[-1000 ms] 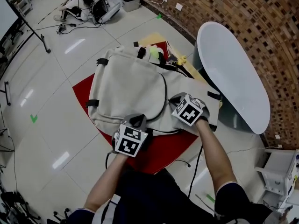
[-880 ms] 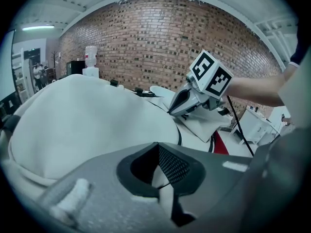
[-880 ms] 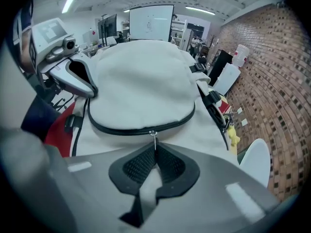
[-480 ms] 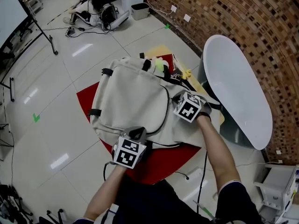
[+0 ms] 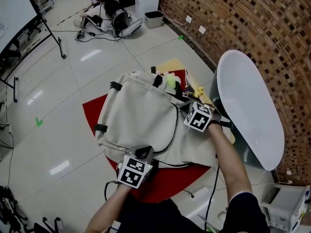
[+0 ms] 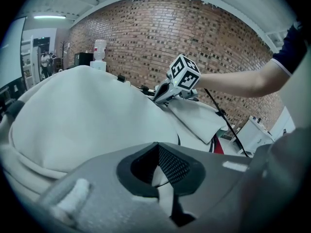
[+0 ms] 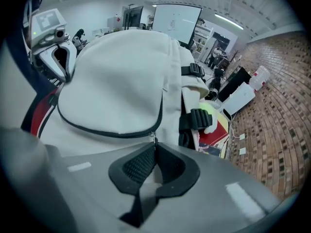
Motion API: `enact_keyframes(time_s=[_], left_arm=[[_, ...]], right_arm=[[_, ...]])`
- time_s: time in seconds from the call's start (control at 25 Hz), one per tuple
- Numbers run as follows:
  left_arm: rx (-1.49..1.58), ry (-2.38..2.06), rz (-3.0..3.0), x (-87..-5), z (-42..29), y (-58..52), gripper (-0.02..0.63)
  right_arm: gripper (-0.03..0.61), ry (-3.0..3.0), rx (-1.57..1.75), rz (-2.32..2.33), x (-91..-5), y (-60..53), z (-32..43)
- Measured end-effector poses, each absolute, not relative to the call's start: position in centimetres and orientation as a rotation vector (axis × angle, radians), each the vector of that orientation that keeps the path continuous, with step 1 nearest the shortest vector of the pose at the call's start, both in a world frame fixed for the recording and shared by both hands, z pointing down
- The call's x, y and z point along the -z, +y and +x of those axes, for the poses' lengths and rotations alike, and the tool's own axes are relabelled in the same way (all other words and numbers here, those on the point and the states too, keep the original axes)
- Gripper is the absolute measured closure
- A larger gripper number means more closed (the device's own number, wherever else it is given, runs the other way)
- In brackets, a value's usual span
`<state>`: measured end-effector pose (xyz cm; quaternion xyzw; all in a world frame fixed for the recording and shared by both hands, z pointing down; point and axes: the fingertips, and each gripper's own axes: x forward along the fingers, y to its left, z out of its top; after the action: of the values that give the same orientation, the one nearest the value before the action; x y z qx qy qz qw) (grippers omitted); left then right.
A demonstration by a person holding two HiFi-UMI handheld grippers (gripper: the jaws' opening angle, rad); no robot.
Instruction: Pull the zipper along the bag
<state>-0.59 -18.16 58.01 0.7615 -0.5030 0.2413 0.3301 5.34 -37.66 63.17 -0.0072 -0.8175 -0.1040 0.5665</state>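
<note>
A cream backpack (image 5: 138, 115) lies flat on a red mat (image 5: 167, 171). Its dark zipper (image 5: 175, 125) curves round the front panel. My left gripper (image 5: 143, 153) is at the bag's near edge, shut on a fold of cream fabric (image 6: 156, 176). My right gripper (image 5: 186, 107) is at the bag's right side, near its top. There its jaws are shut on the small metal zipper pull (image 7: 154, 140), where the zipper line (image 7: 97, 130) ends. In the left gripper view, the right gripper (image 6: 163, 95) shows beyond the bulging bag. The left gripper (image 7: 59, 62) shows in the right gripper view.
A white oval table (image 5: 248, 106) stands close on the right, against a brick wall (image 5: 262, 28). Yellow-green and red things (image 5: 171, 82) lie at the bag's top end. A person (image 5: 104, 11) sits on the tiled floor far back. A stand's leg (image 5: 53, 30) is at the far left.
My right gripper has moved away from me along the bag's right side toward its top, following the zipper. The left gripper has kept its place at the near edge.
</note>
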Motion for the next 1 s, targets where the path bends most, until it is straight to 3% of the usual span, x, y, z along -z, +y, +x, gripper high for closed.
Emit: enact_keyframes(time_s=[0.24, 0.64, 1.0], left_arm=[[-0.510, -1.274, 2.069, -54.7, 2.4, -21.1, 0.612], [-0.855, -1.334, 2.019, -59.1, 4.6, -26.1, 0.612], [-0.801, -1.290, 1.949, -59.7, 5.0, -26.0, 0.612]], right_arm=[[0.558, -1.923, 0.337, -0.107, -62.7, -37.9, 5.0], [0.561, -2.009, 0.554, -0.223, -61.5, -38.8, 4.5], [0.562, -1.946, 0.847, -0.399, -61.5, -39.9, 1.8]])
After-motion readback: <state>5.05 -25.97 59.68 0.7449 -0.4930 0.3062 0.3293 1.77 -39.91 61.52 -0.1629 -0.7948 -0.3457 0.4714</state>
